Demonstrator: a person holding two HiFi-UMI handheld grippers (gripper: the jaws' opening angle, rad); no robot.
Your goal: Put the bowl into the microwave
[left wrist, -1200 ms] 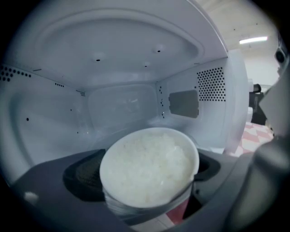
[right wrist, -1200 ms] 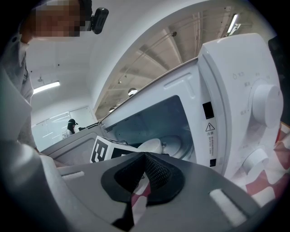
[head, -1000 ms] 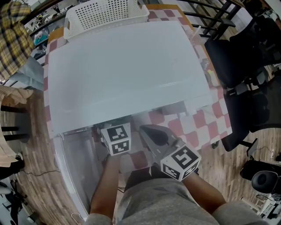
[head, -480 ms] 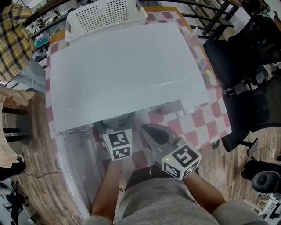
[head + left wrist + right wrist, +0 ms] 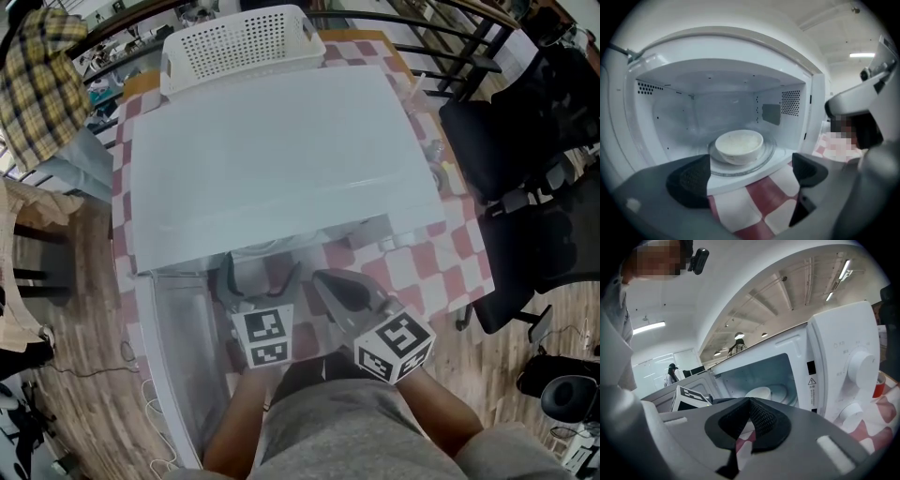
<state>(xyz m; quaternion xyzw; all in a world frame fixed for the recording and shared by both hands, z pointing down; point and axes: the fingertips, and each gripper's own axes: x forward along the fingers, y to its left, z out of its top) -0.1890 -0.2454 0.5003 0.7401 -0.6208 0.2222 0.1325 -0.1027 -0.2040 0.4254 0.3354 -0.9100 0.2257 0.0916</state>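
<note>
The microwave (image 5: 281, 159) is looking white all over. The bowl (image 5: 739, 144) is looking creamy white. The tablecloth (image 5: 450, 267) is showing red and white squares. The basket (image 5: 242, 37) is looking white with tiny holes. The left gripper (image 5: 749, 174) is showing black pads (image 5: 689, 180), and its cube (image 5: 264, 337) is wearing black-and-white squares. The chair (image 5: 511, 141) is looking black.

Glossy white bowl (image 5: 739, 144) on clear glass turntable (image 5: 767, 154), smooth glossy microwave (image 5: 281, 159) shell, matt checked cloth (image 5: 441, 267) beneath
</note>
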